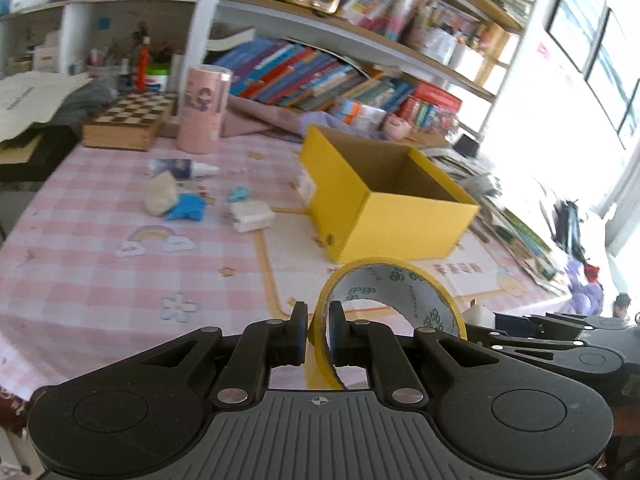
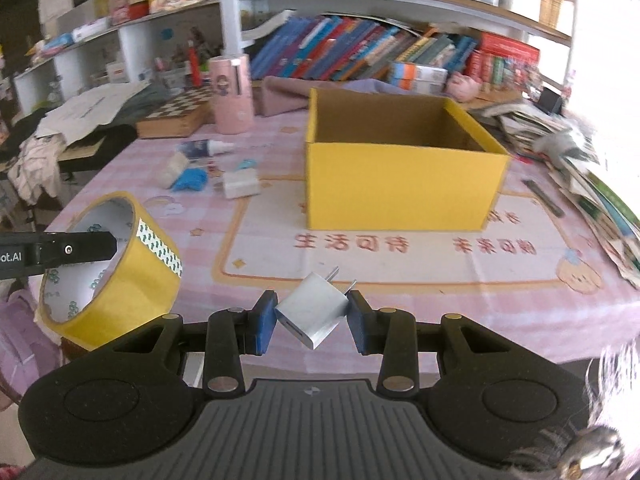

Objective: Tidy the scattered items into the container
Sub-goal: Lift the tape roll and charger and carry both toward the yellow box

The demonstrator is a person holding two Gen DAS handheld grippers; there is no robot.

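Nearest: right gripper [image 2: 312, 316] clamps a white USB wall charger [image 2: 314, 309] by 2 opposite corners, body tilted, prongs pointing away toward the box. Corner grip looks thin; my guess is the charger could pivot or slip out if swung fast. Left gripper [image 1: 319, 334] pinches the wall of a roll of yellow packing tape [image 1: 384, 300], 1 pad inside the ring, 1 outside; the roll hangs off to one side of the jaws, held above the pink checked tablecloth [image 1: 100, 280]. The 2 grippers sit just beside each other, so a clash on the way in is possible if both head for the opening together. Mid-distance: open yellow cardboard box [image 2: 400, 184], interior looks bare from here, though the floor is partly hidden. The near wall stands tall, so a low approach could knock it or shove the box. Farther left on the cloth, still loose: second white charger [image 2: 240, 185], blue crumpled item [image 2: 191, 180], glue bottle [image 2: 204, 148], pale lump [image 2: 172, 168]. Beyond: pink canister [image 2: 232, 96], chessboard box [image 2: 176, 114], bookshelves [image 2: 360, 52].
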